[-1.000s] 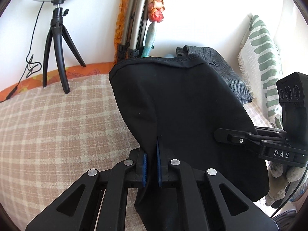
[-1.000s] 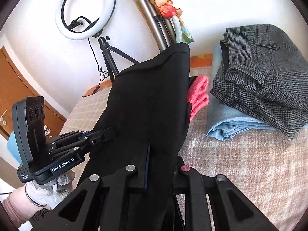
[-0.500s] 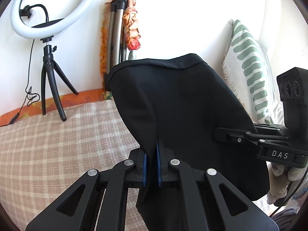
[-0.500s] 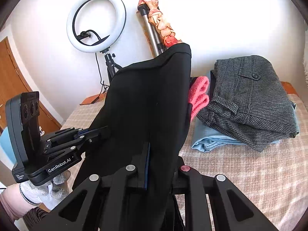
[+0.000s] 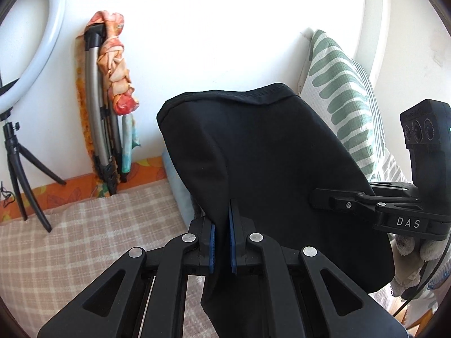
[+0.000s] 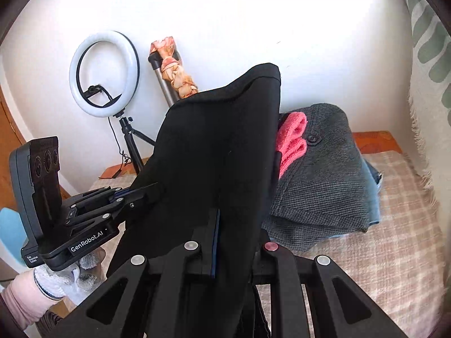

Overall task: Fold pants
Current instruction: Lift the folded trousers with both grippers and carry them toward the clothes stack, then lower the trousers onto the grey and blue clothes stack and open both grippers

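- My left gripper [image 5: 221, 242] is pinching a fold of the black pants [image 5: 270, 174], its blue-padded fingers [image 5: 212, 246] nearly closed with only the cloth between them.
- My right gripper [image 6: 234, 242] is clamping another part of the same pants [image 6: 214, 163], the fabric draping over and hiding its right finger.
- The pants are hanging in the air between both grippers, a hemmed edge arching just ahead of them.
- Beyond my right gripper and to its right, a grey folded garment [image 6: 324, 174] is lying on blue jeans [image 6: 373, 197], with a pink knit piece [image 6: 291, 138] touching it.
- Below everything, a plaid bedcover [image 5: 73, 242] is spreading out.
- Far ahead to the left, a ring light [image 6: 104, 73] is standing on a tripod.
- To the right of my left gripper, a green-patterned pillow [image 5: 344, 95] is leaning upright.
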Demonstrator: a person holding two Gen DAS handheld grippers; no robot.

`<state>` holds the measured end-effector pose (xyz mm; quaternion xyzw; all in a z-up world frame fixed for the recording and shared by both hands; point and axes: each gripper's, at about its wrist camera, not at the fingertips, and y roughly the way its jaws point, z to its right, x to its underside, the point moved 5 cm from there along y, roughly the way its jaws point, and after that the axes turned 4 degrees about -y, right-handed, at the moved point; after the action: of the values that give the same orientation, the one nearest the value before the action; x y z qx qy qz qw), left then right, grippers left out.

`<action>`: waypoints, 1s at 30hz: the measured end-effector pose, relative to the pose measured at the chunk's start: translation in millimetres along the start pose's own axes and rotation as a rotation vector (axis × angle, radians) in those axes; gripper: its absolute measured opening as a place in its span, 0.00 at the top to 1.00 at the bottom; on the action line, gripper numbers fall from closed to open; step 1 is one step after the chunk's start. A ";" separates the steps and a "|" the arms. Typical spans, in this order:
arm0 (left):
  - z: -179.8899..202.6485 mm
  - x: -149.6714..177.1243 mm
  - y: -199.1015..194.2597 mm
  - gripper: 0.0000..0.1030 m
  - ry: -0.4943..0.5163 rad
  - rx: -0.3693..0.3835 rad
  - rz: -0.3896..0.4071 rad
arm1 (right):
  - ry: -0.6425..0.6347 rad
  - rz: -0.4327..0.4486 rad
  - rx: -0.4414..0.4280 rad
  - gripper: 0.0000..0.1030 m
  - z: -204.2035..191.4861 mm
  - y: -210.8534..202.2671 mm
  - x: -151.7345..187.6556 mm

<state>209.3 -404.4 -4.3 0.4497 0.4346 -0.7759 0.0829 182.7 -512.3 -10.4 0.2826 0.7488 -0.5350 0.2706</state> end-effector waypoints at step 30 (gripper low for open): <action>15.8 -45.4 129.8 0.94 -0.011 -0.070 -0.046 | -0.057 -0.087 0.155 0.87 114.9 81.4 -69.4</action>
<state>293.2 -507.1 -43.7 0.4320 0.4714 -0.7644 0.0832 300.7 -609.4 -46.4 0.2544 0.7086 -0.6106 0.2456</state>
